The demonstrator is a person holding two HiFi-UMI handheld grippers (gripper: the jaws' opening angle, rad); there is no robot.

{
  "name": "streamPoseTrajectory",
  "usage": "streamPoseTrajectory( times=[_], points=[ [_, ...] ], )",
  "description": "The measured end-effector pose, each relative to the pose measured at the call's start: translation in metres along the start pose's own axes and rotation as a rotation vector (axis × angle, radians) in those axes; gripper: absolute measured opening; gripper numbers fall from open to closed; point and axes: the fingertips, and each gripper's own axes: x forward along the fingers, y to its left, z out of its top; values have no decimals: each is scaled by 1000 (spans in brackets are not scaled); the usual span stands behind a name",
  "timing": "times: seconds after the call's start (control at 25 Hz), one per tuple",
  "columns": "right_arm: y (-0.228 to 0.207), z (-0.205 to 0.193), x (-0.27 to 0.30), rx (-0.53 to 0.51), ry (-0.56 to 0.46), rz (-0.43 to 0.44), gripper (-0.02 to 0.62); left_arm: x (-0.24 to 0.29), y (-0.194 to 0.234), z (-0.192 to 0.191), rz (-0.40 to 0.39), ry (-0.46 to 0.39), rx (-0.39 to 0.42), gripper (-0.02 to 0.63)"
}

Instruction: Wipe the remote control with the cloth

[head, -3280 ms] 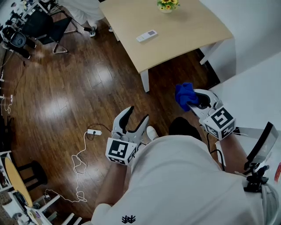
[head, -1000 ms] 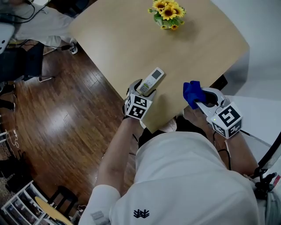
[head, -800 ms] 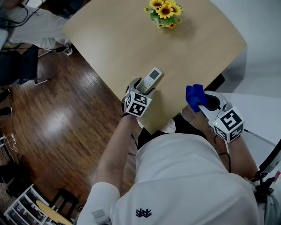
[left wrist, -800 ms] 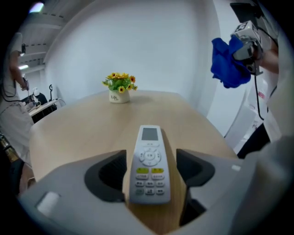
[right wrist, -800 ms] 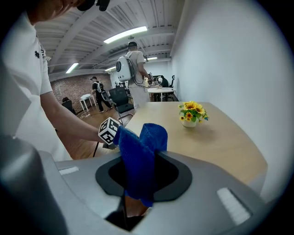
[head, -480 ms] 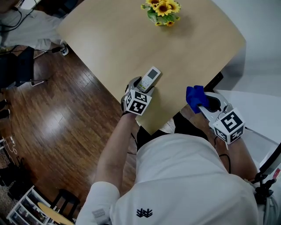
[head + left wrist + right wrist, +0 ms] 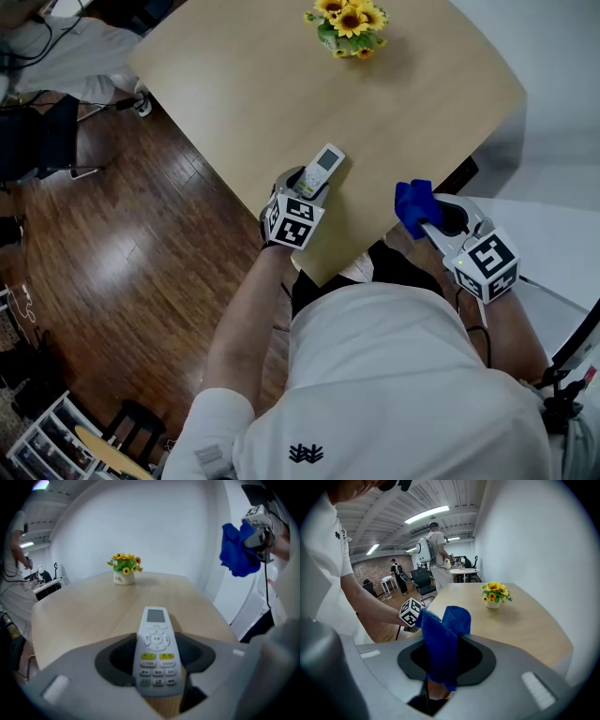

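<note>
Left gripper view: left hand-held gripper, jaws just closing, clamps the probably light, rigid, slick remote control by its sides; right hand-held gripper pinches the limp cloth.

A pale wooden tabletop with a rounded corner carries a small white pot of sunflowers near its far edge. Beneath it lies a dark, glossy plank floor. A black chair stands off the table's left side, and a white shelf unit shows in the lower left corner. In the right gripper view, a person in white stands at the back of the room near a black office chair, under long ceiling lights, with a brick wall behind.
</note>
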Motion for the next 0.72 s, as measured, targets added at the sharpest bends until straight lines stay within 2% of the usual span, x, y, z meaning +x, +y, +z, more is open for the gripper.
streamPoseTrajectory(
  times=[0.24,0.48,0.72],
  points=[
    [3,18,6,-45,-67,22,89,-33,-8,30,25,-95,4,273],
    [10,74,-11,-115,-209,61,89,-90,-31,83,57,-210,36,273],
    [55,129,-23,-225,-355,195,89,-133,-58,116,82,-278,82,273]
  ],
)
